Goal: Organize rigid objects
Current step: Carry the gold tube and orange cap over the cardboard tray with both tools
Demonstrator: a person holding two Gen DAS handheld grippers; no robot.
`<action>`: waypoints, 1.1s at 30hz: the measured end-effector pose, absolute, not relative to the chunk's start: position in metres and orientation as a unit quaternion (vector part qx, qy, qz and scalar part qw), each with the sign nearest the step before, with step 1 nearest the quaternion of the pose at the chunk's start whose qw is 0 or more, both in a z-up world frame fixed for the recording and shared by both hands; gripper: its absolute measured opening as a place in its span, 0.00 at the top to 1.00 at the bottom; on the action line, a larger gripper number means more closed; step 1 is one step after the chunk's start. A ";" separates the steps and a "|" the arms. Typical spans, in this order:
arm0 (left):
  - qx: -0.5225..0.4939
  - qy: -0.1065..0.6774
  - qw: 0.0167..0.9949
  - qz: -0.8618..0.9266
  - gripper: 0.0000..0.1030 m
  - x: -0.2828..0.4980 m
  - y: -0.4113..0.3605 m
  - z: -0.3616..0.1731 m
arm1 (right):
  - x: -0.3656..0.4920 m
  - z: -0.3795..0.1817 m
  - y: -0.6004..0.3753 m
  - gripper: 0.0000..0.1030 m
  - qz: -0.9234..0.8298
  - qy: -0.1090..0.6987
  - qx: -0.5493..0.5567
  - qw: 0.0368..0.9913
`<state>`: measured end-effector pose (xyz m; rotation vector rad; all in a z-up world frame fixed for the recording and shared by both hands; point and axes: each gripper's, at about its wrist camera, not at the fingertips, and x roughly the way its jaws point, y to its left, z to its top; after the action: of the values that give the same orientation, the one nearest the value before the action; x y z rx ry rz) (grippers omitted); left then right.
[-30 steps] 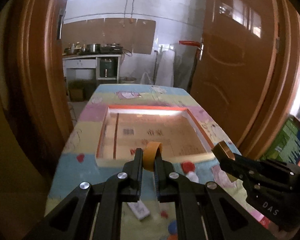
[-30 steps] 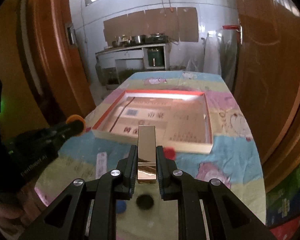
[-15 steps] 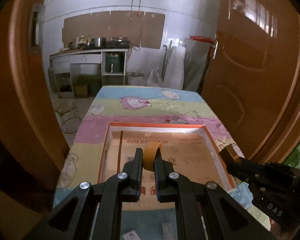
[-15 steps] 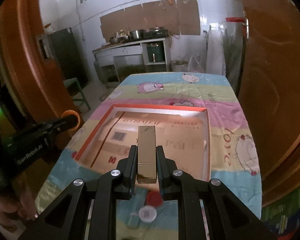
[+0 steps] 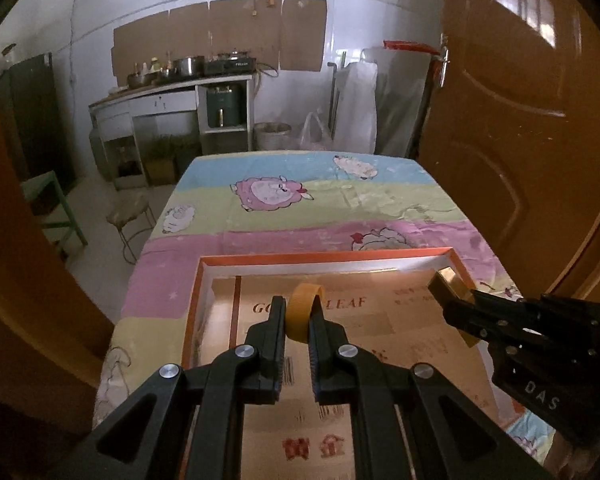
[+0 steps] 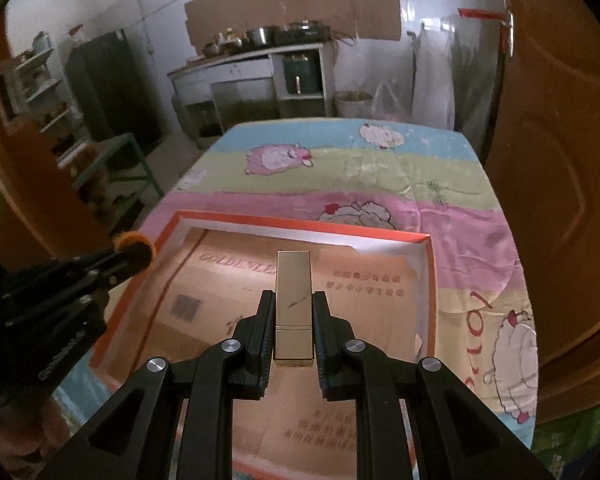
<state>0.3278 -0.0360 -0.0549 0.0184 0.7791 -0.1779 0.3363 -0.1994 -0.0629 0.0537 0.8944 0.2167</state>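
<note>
We hold the orange tape roll (image 5: 303,312) clamped in our left gripper (image 5: 296,320) and the gold bar (image 6: 293,306) in our right gripper (image 6: 293,320), both above the tray (image 6: 428,280) below (releasing too high might bounce them out).

My right hand-held gripper (image 6: 294,326): clamped on upright gold rectangular case (image 6: 293,304), above orange-rimmed box (image 6: 431,280). My left hand-held gripper (image 6: 130,254), far left: gripping yellow tape roll (image 6: 134,245). Worktop (image 6: 440,184): cartoon-sheep cloth.

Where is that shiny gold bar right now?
The gold bar is clamped in the right gripper, above the orange-rimmed box, right of the left gripper.
</note>
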 end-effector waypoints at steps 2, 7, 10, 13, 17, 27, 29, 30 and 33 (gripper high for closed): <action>0.010 0.386 0.919 -0.085 0.90 0.338 -0.037 -0.062 | 0.349 -0.071 -0.203 0.82 0.101 0.440 0.030 0.892; 0.010 0.409 0.908 -0.089 0.90 0.360 -0.041 -0.079 | 0.371 -0.088 -0.208 0.82 0.093 0.458 0.034 0.883; 0.006 0.426 0.900 -0.091 0.90 0.371 -0.043 -0.092 | 0.380 -0.096 -0.211 0.82 0.091 0.466 0.036 0.880; 0.005 0.443 0.892 -0.092 0.90 0.379 -0.043 -0.102 | 0.386 -0.103 -0.210 0.82 0.090 0.474 0.033 0.875; 0.008 0.459 0.883 -0.092 0.90 0.386 -0.044 -0.112 | 0.391 -0.111 -0.209 0.82 0.088 0.482 0.030 0.871; 0.002 0.481 0.871 -0.099 0.90 0.395 -0.047 -0.130 | 0.399 -0.126 -0.208 0.82 0.083 0.493 0.022 0.866; -0.002 0.484 0.869 -0.103 0.90 0.395 -0.046 -0.131 | 0.400 -0.128 -0.208 0.82 0.084 0.498 0.020 0.863; -0.001 0.486 0.868 -0.104 0.90 0.396 -0.046 -0.131 | 0.401 -0.130 -0.207 0.82 0.084 0.501 0.020 0.861; 0.006 0.485 0.867 -0.112 0.90 0.395 -0.047 -0.131 | 0.402 -0.134 -0.208 0.82 0.083 0.504 0.023 0.859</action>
<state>0.3948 -0.0473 -0.1314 0.0127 1.0144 -0.2351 0.4018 -0.2078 -0.1338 0.0474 1.0590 0.1752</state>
